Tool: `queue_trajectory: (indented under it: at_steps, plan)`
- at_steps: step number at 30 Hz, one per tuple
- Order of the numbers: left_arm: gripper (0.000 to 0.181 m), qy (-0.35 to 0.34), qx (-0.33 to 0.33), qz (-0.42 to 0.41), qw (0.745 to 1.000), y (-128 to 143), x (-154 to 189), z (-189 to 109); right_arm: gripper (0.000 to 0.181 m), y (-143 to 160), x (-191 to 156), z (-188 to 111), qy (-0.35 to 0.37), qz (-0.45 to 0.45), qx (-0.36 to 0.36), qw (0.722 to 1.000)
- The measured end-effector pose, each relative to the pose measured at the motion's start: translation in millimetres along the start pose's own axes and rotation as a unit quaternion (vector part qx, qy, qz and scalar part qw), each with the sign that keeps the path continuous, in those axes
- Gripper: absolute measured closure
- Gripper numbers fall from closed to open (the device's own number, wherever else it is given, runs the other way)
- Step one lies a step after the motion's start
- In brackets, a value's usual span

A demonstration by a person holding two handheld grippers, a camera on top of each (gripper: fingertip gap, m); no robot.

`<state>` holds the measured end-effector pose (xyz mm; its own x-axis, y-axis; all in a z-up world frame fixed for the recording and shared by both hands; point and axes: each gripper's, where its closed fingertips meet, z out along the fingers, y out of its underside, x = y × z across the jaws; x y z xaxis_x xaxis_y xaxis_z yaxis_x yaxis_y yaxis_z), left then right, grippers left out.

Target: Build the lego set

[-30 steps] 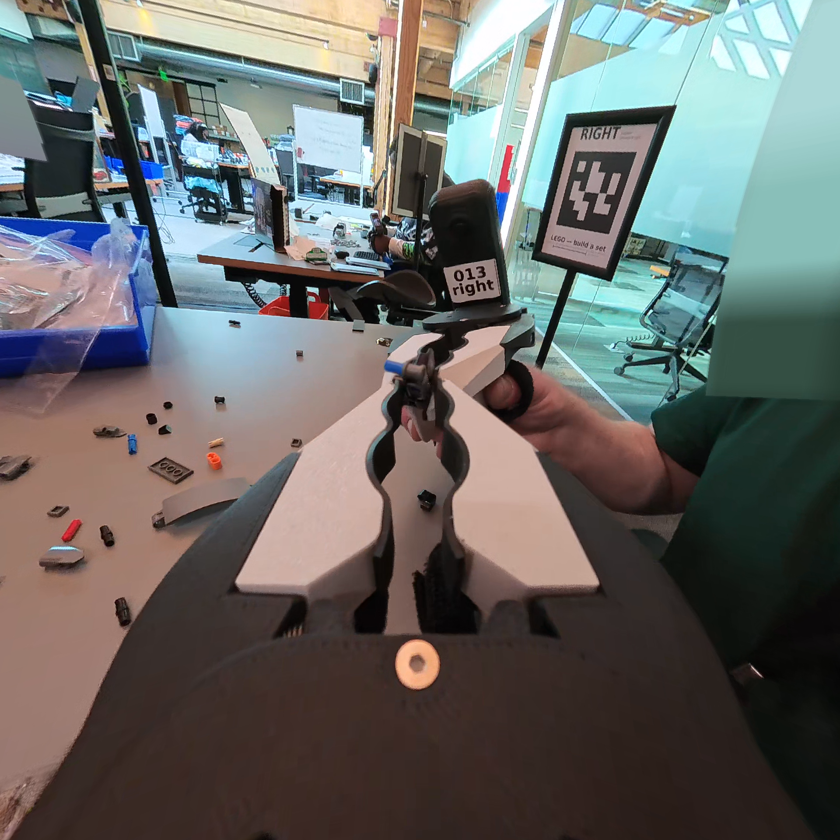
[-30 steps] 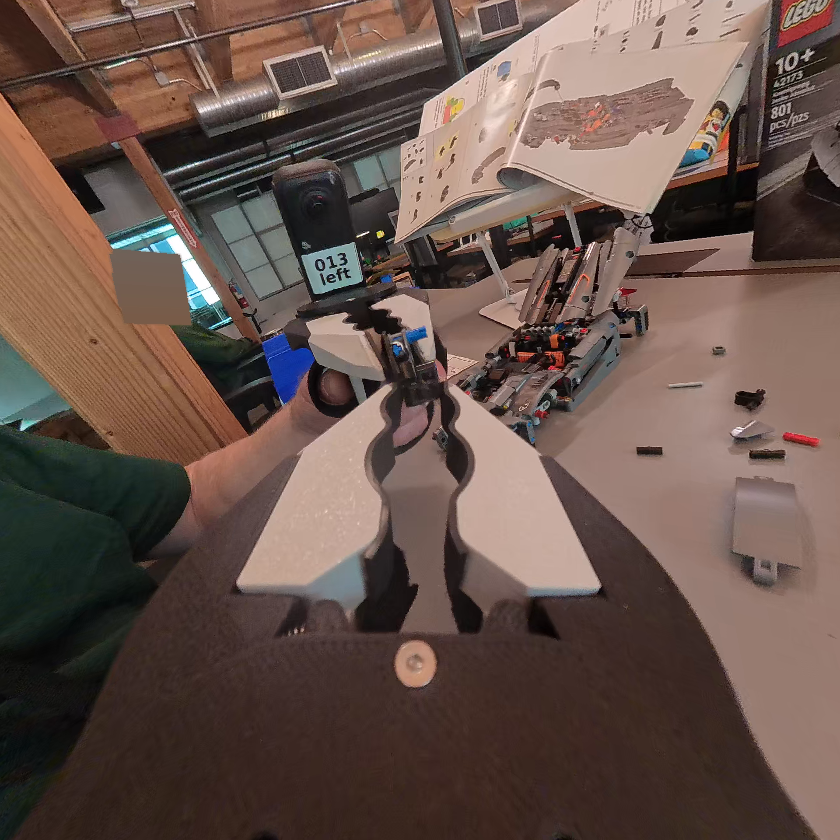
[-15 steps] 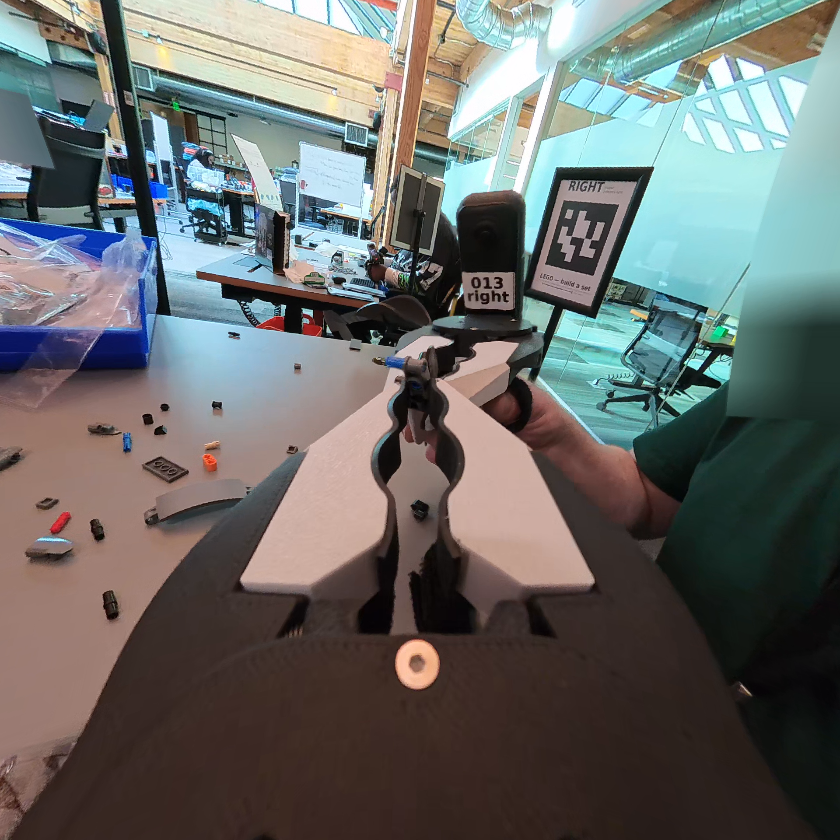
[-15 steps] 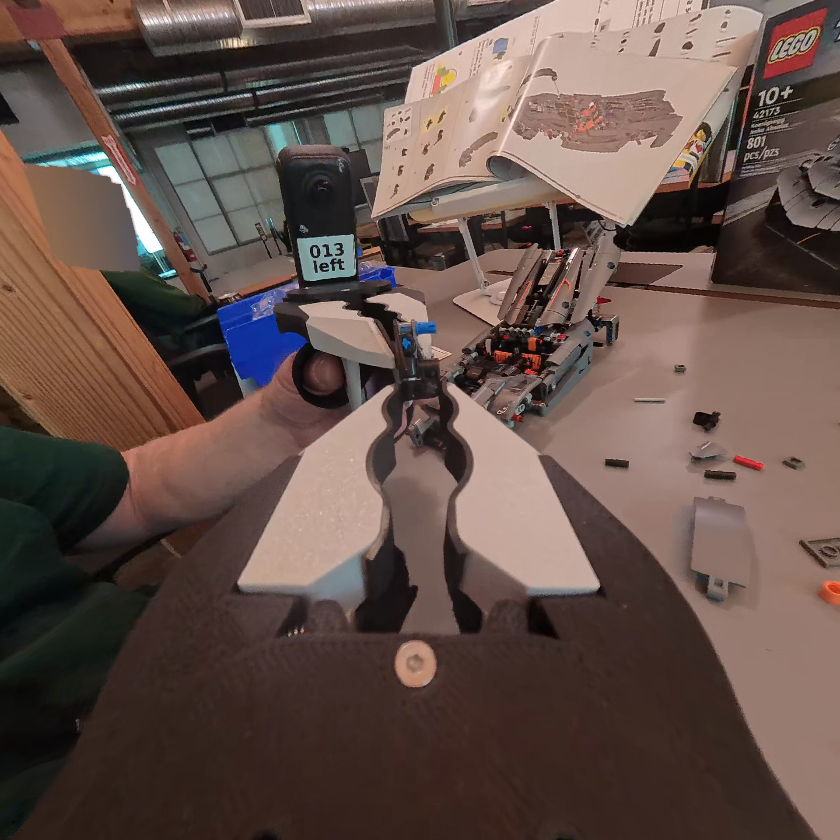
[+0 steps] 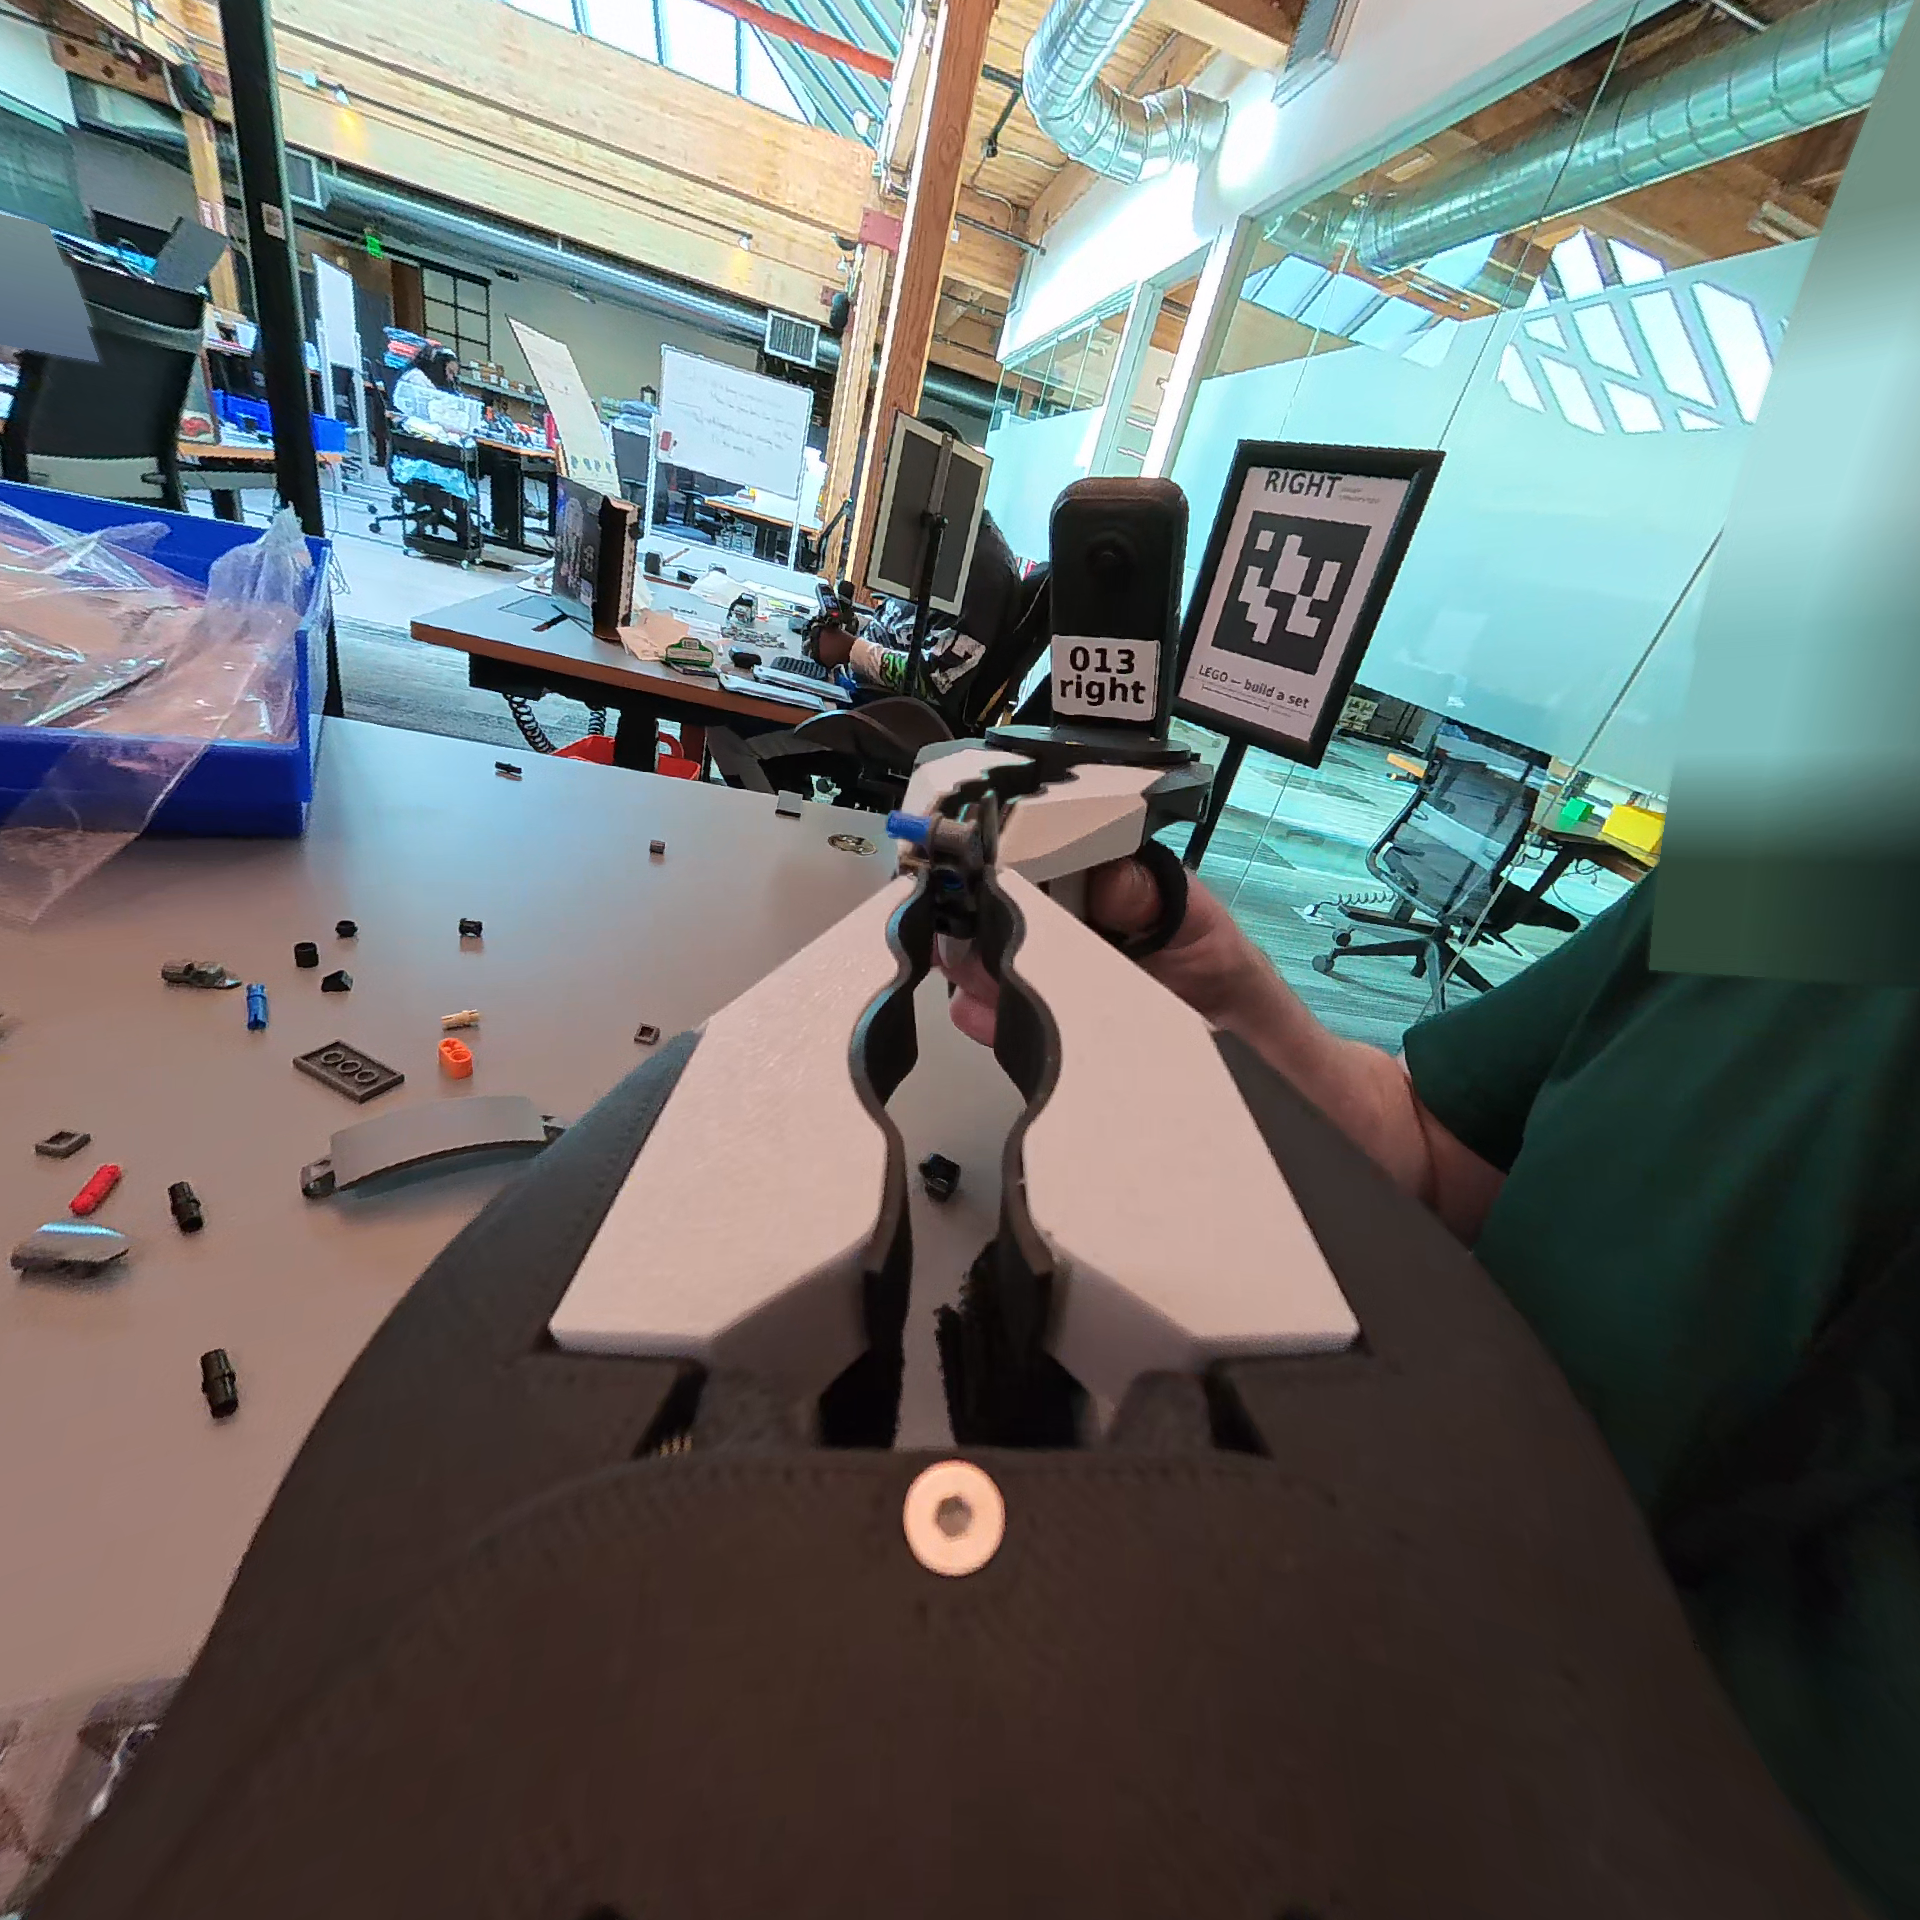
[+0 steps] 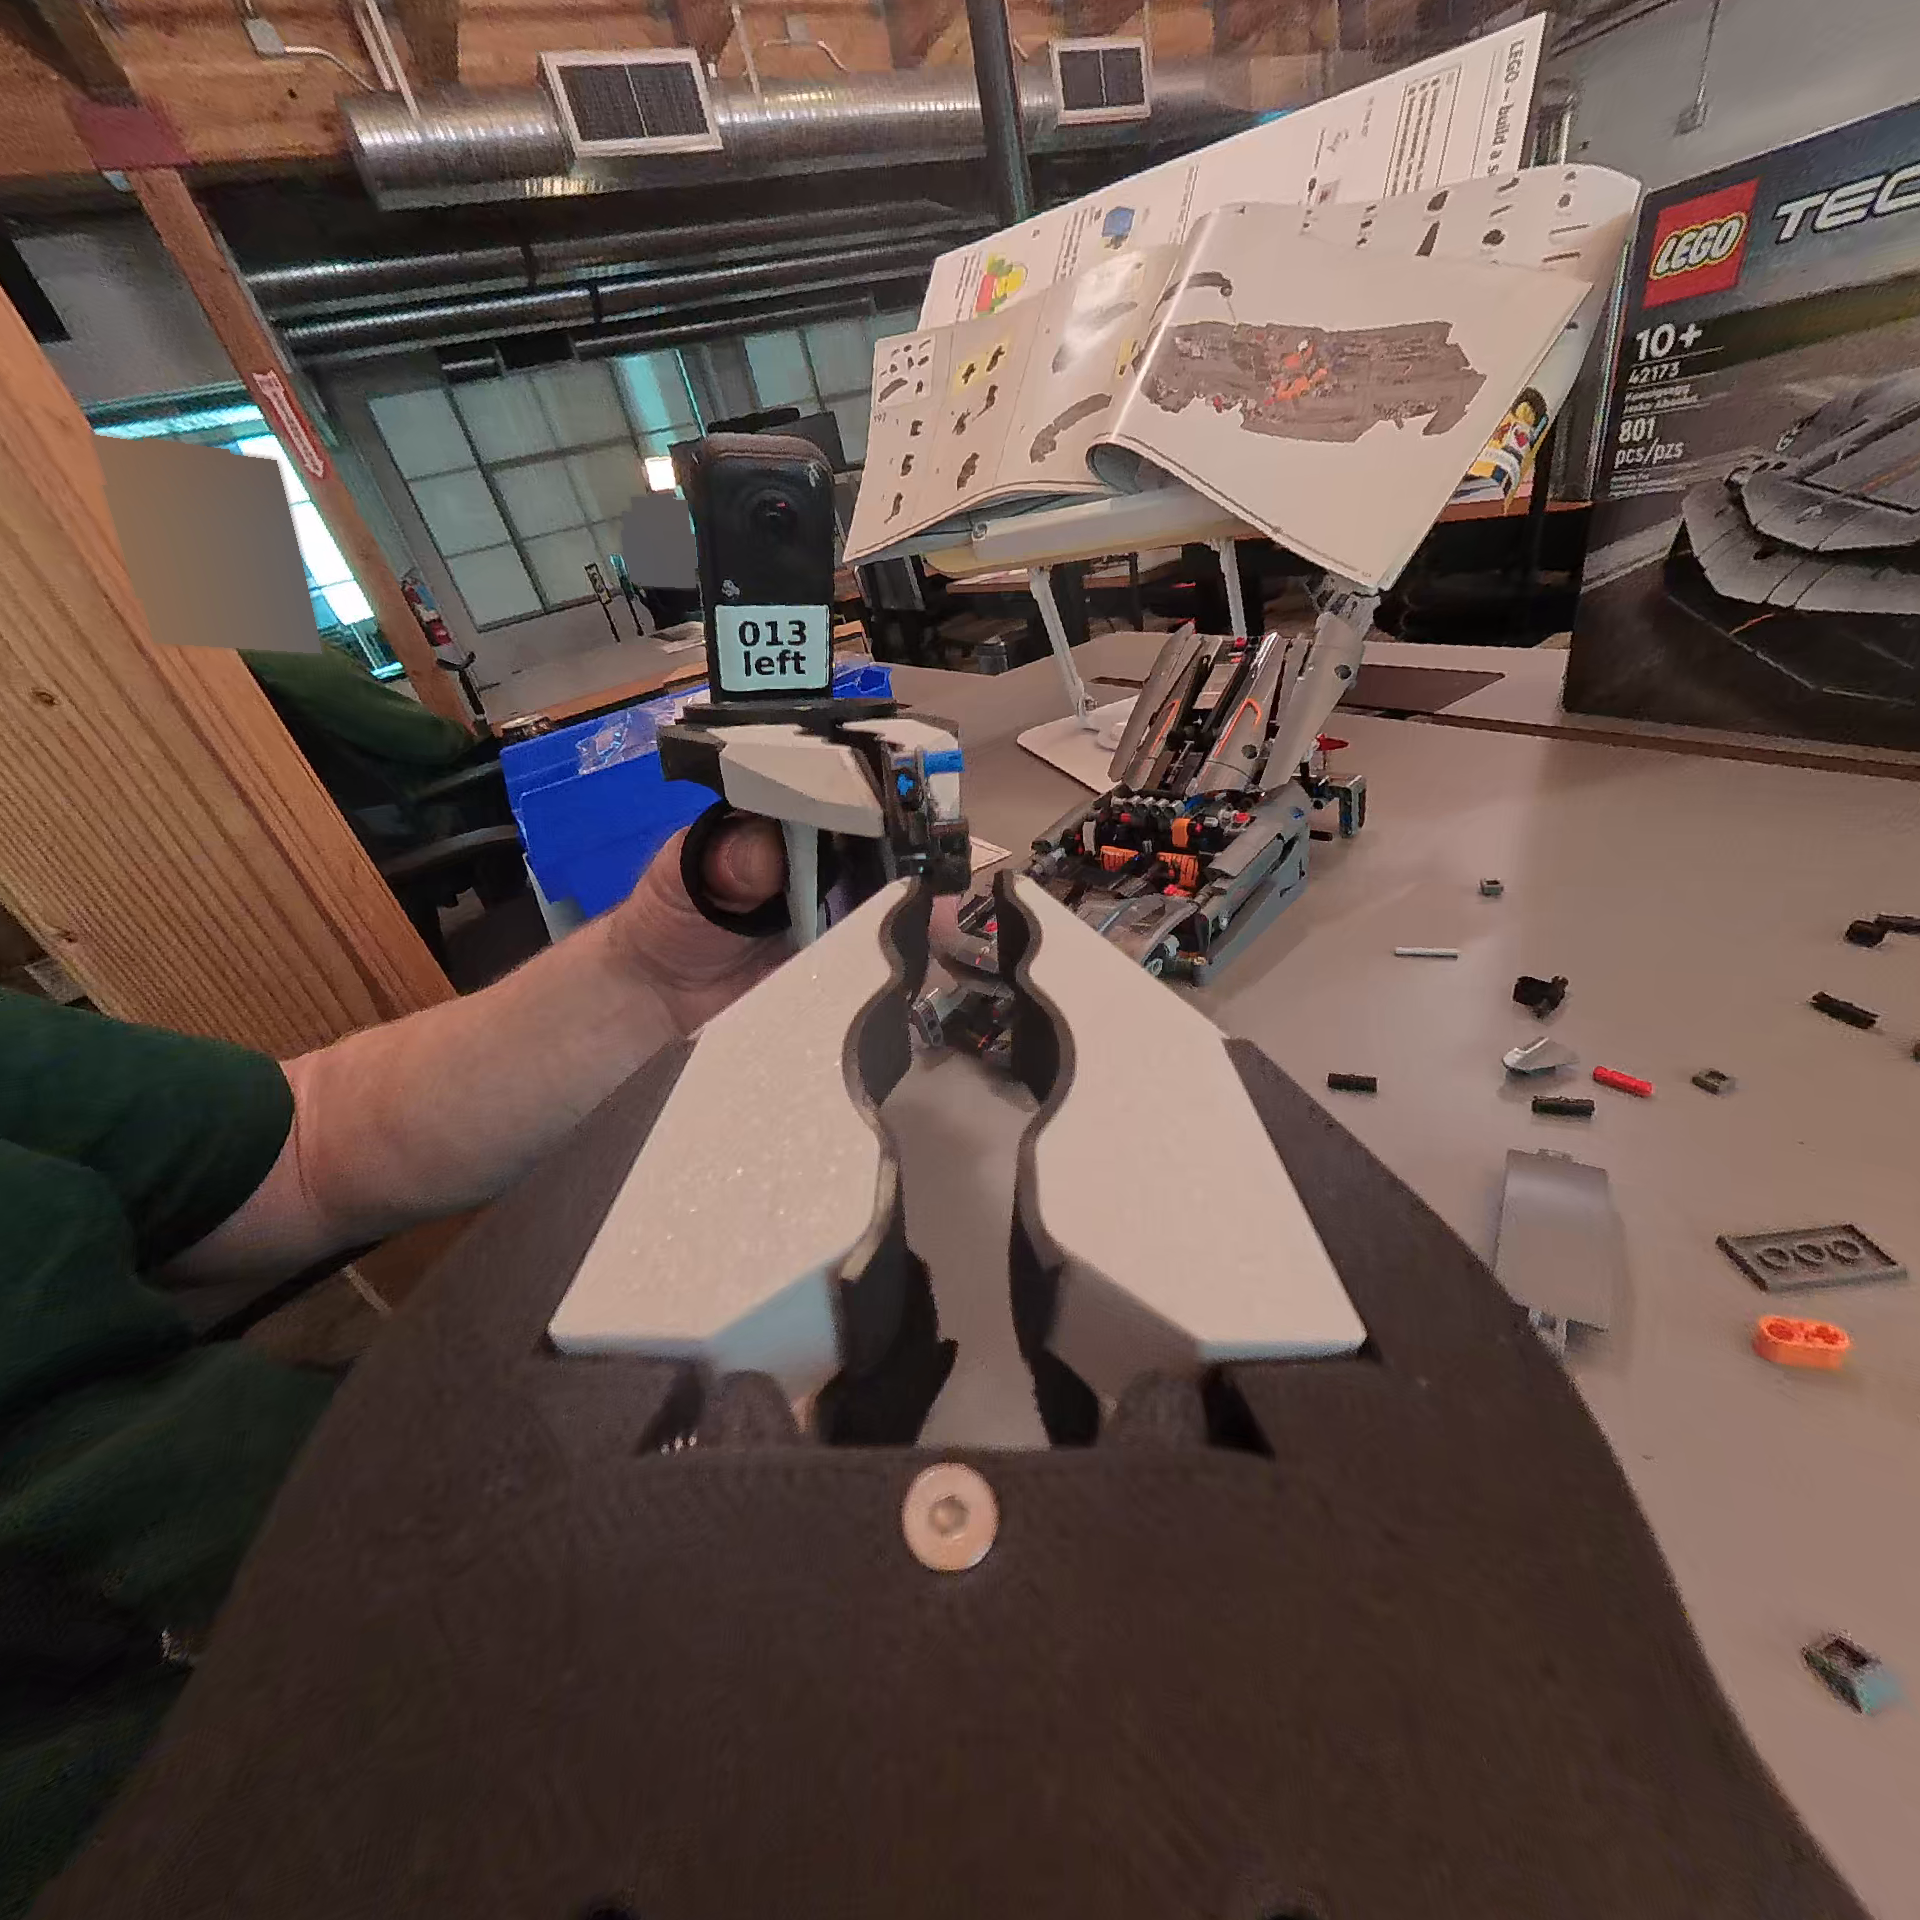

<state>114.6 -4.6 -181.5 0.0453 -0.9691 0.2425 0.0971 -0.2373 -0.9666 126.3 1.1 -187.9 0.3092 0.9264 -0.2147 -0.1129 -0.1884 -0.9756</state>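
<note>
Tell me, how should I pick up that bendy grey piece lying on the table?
Pinch the curved grey panel across its narrow middle, coming straight down: it lies flat on the table, long and arched, with fiddly clips at one end.

Black gripper bodies, grey-white fingers (image 5: 1164, 1143) with wavy black pads, silver screw (image 5: 953, 1517), green sleeve (image 5: 1662, 1195)

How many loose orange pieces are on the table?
1. The orange piece lies on the table just beside the dark studded plate, near the curved grey panel. Others may be hidden.
</note>
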Motion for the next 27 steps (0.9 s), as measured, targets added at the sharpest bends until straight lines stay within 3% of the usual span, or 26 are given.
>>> queue_trajectory:
  at_steps: [11, 15, 27]
  plan:
    - [0.175, -0.008, 0.0, 0.005, 1.0, 0, 0, 0, 0.179, -1, -2, 7, -0.01, -0.007, 0.005, 1.0]
    - [0.166, -0.027, 0.011, 0.012, 1.0, -4, 1, -5, 0.18, -6, -5, 11, 0.013, -0.05, 0.002, 0.999]
    - [0.167, -0.047, 0.068, 0.024, 0.996, -25, 13, -40, 0.18, -13, -29, 44, 0.07, -0.189, -0.026, 0.979]
